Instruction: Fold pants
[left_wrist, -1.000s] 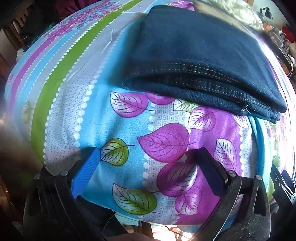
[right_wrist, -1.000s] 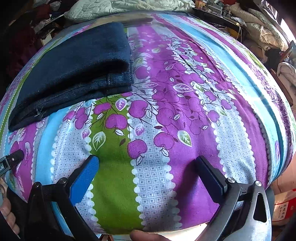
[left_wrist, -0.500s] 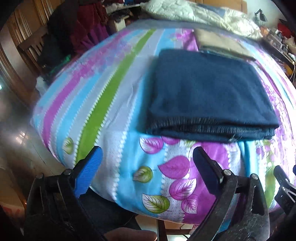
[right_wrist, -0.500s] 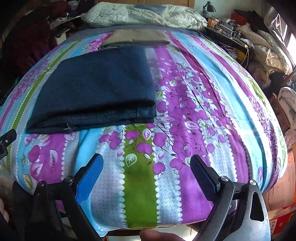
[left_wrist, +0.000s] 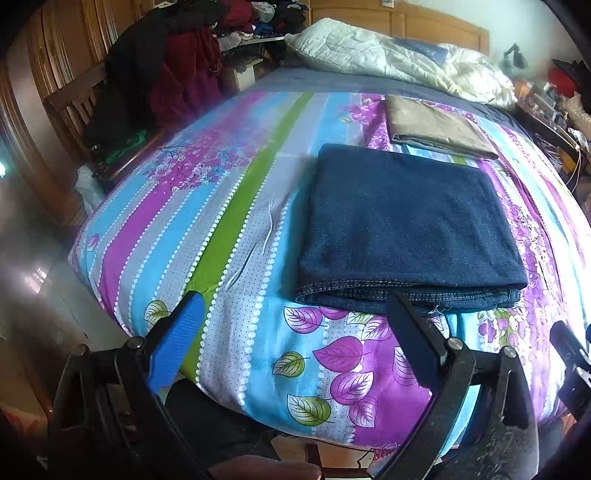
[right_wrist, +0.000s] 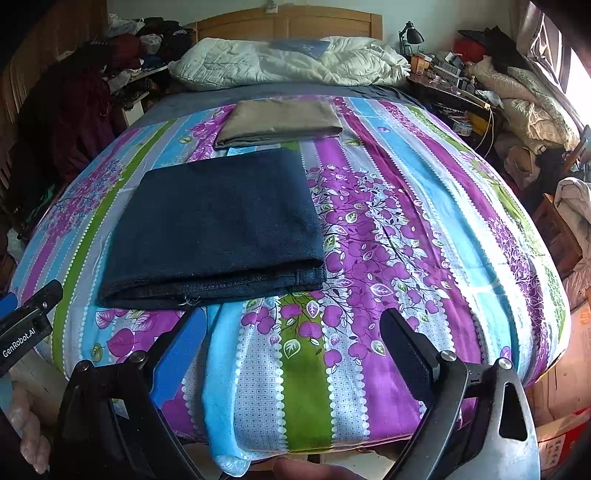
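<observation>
Dark blue denim pants (left_wrist: 402, 221) (right_wrist: 218, 229) lie folded into a flat rectangle on the striped floral bedspread (left_wrist: 236, 229) (right_wrist: 406, 229), their stitched edges toward me. My left gripper (left_wrist: 295, 314) hangs open near the foot of the bed, just short of the pants' near edge, with nothing between its fingers. My right gripper (right_wrist: 295, 332) is open too, over the bedspread to the right of the pants and holding nothing. The left gripper's body (right_wrist: 26, 325) shows at the left edge of the right wrist view.
A folded tan garment (left_wrist: 436, 127) (right_wrist: 280, 122) lies beyond the pants. A white quilt (right_wrist: 288, 62) is heaped at the headboard. A wooden chair draped with dark clothes (left_wrist: 147, 81) stands left of the bed; a cluttered table (right_wrist: 454, 85) and piled bedding stand right.
Both grippers have pulled back and risen away from the bed, so the folded pants look smaller and the whole bed comes into view. The pants have not moved.
</observation>
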